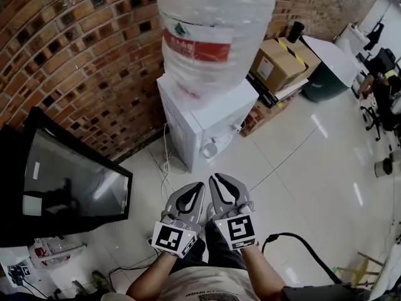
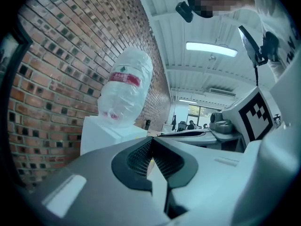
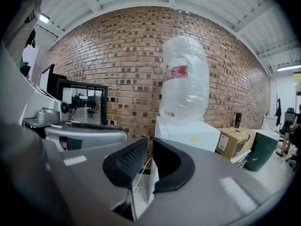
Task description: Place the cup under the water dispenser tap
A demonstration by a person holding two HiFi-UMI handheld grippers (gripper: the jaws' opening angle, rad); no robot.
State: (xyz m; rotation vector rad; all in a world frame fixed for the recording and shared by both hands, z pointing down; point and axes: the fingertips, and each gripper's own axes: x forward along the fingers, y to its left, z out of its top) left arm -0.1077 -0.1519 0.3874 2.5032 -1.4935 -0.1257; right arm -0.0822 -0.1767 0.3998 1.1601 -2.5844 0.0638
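Observation:
A white water dispenser (image 1: 220, 110) stands against the brick wall with a large clear bottle (image 1: 213, 36) on top. A small white cup (image 1: 208, 149) sits at its front, low down by the taps. My left gripper (image 1: 199, 185) and right gripper (image 1: 214, 178) hang side by side above the floor, a little short of the dispenser, both pointing at it. Each is shut with nothing between its pads. The left gripper view has the dispenser (image 2: 106, 133) beyond the left gripper (image 2: 151, 142). The right gripper view shows it (image 3: 188, 133) past the right gripper (image 3: 150, 145). The cup is hidden in both gripper views.
A black screen (image 1: 62, 180) leans at the left. Cardboard boxes (image 1: 282, 64), a dark green bin (image 1: 326, 80) and a white table (image 1: 332, 55) stand right of the dispenser. White cables (image 1: 166, 168) trail on the floor beside it. A black cable (image 1: 301, 246) runs at lower right.

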